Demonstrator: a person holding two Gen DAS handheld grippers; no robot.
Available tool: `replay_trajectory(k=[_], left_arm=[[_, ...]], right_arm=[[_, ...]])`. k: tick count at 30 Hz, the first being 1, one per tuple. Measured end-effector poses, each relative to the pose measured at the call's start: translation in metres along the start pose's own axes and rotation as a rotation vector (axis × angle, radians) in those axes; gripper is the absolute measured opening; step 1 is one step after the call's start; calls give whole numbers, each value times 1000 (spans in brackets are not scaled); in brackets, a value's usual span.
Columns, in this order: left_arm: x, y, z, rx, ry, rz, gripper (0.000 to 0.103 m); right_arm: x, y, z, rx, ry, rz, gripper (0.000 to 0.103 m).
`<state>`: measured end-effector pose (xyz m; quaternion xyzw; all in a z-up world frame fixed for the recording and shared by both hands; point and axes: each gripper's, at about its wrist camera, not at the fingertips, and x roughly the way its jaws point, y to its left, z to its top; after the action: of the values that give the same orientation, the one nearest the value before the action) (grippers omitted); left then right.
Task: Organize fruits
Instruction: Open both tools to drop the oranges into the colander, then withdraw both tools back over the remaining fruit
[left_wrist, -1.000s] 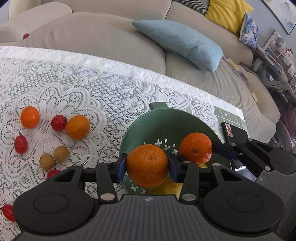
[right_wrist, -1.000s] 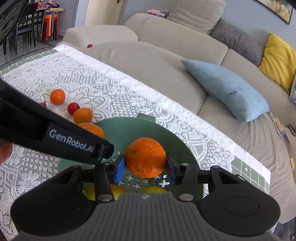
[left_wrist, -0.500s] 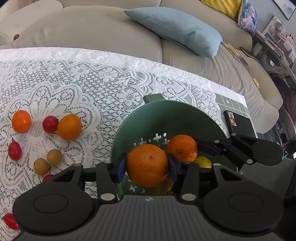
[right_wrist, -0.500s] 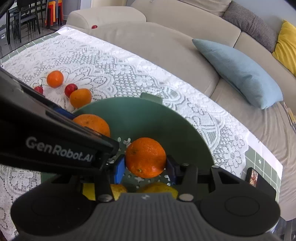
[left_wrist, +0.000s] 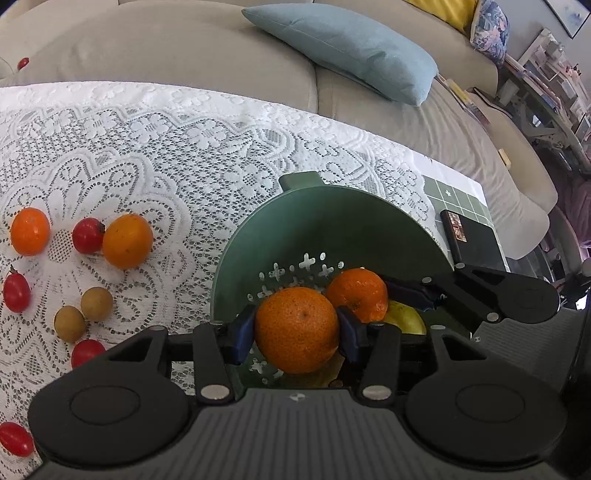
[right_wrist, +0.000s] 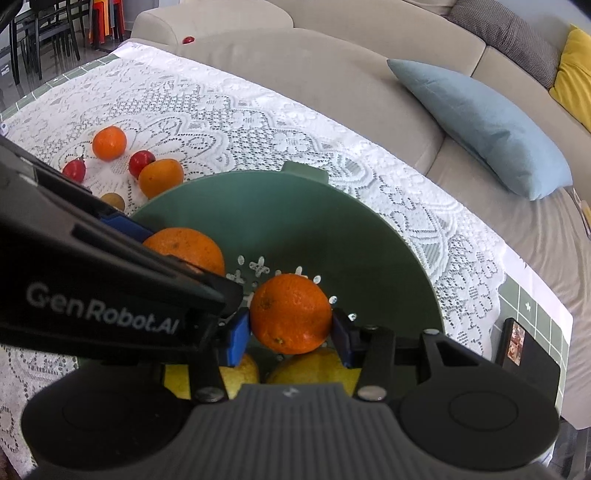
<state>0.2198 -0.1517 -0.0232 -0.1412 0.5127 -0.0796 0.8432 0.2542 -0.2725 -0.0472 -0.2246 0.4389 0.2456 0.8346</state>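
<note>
A green perforated bowl (left_wrist: 332, 229) stands on the lace tablecloth; it also shows in the right wrist view (right_wrist: 295, 221). My left gripper (left_wrist: 297, 330) is shut on an orange (left_wrist: 297, 328) low inside the bowl. My right gripper (right_wrist: 290, 328) is shut on a second orange (right_wrist: 290, 314), right beside the first. That second orange (left_wrist: 358, 293) and the right gripper's arm show in the left wrist view. The left-held orange (right_wrist: 186, 251) shows in the right wrist view. Yellow fruits (right_wrist: 314, 369) lie on the bowl's bottom under both grippers.
Loose fruit lies on the cloth left of the bowl: two small oranges (left_wrist: 127, 240), red tomatoes (left_wrist: 87, 235) and two brown round fruits (left_wrist: 96, 303). A black phone (left_wrist: 472, 240) lies right of the bowl. A beige sofa with a blue cushion (left_wrist: 343, 48) runs behind the table.
Both grippers have gone lower into the green bowl with their oranges. The two oranges now sit close together above the yellow fruits.
</note>
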Motion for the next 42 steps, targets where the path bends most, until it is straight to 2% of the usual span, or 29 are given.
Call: replay_trajectory(k=[3, 7, 14, 23, 29, 36, 42], left_arm=[[-2, 2, 0, -14, 4, -17, 58], [-10, 1, 1, -23, 2, -47, 70], [-29, 5, 2, -31, -26, -81, 71], [-57, 24, -3, -37, -114, -74, 71], [-80, 38, -10, -9, -197, -45, 71], [-102, 65, -19, -1, -265, -12, 71], [-116, 96, -25, 16, -317, 28, 72]], right_arm=[[-2, 0, 1, -7, 6, 0, 46], [-9, -2, 5, -11, 22, -8, 55], [-31, -3, 10, -7, 3, -24, 59], [-59, 18, 17, 17, -86, -94, 75], [-74, 41, 16, 45, -155, -154, 79], [-86, 79, 15, 90, -284, -138, 80], [-80, 116, 16, 132, -368, -129, 82]])
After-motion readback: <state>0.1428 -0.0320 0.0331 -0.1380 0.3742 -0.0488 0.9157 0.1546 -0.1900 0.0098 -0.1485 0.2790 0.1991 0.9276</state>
